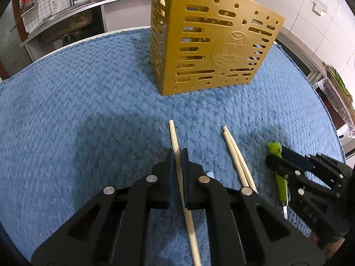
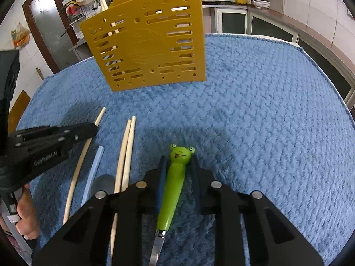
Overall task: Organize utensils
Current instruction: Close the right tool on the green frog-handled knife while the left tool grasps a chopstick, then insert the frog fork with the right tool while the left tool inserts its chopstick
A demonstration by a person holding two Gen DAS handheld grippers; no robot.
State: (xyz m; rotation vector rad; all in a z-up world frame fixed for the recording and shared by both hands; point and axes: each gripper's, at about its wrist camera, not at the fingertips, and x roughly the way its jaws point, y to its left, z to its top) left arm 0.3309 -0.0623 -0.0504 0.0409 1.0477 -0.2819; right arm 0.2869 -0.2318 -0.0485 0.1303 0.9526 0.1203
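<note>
A gold slotted utensil holder (image 1: 208,42) stands upright on the blue towel (image 1: 88,102); it also shows in the right wrist view (image 2: 150,42) with chopsticks in it. My left gripper (image 1: 178,155) has its jaws closed around a single wooden chopstick (image 1: 175,141) lying on the towel. A pair of chopsticks (image 1: 235,157) lies to its right. My right gripper (image 2: 178,159) straddles a green frog-handled knife (image 2: 175,184) with a gap on the right side; its jaws are partly open. The knife also shows in the left wrist view (image 1: 275,148).
A pale blue straw-like stick (image 2: 94,170) and a grey spoon-like piece (image 2: 104,182) lie between the chopsticks. A kitchen counter with sink (image 1: 66,13) is behind the table. Tiled wall (image 1: 310,22) is to the right. The towel's right half (image 2: 266,122) holds nothing.
</note>
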